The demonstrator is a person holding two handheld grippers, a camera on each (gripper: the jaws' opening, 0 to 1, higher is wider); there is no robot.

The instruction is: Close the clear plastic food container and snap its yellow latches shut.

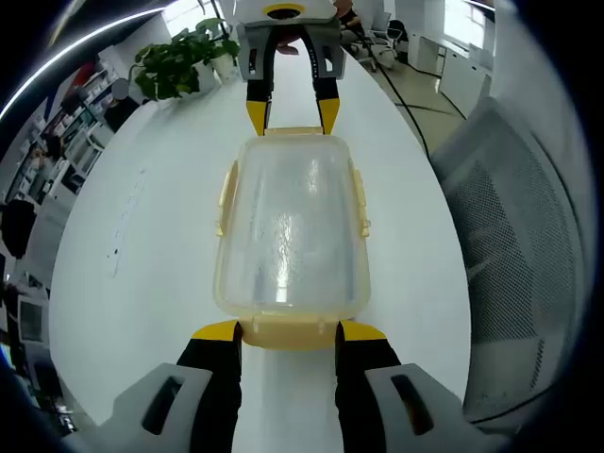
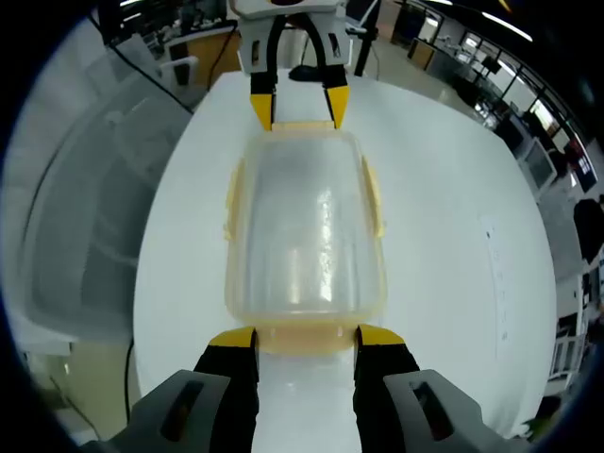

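Yellow-tipped left gripper point(image 1: 288, 330) stands open, jaws flanking the near end latch of the clear plastic food container point(image 1: 293, 226) on the white table point(image 1: 132, 245). Opposite, the right gripper point(image 2: 307, 336) is likewise open at the far end latch.

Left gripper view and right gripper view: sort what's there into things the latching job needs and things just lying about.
Job:
- clear plastic food container with yellow latches, lid on
- yellow end latch between the left tongs
- opposite end latch between the right tongs

Lying about:
- white table
- leafy green potted plant
- grey mesh chair
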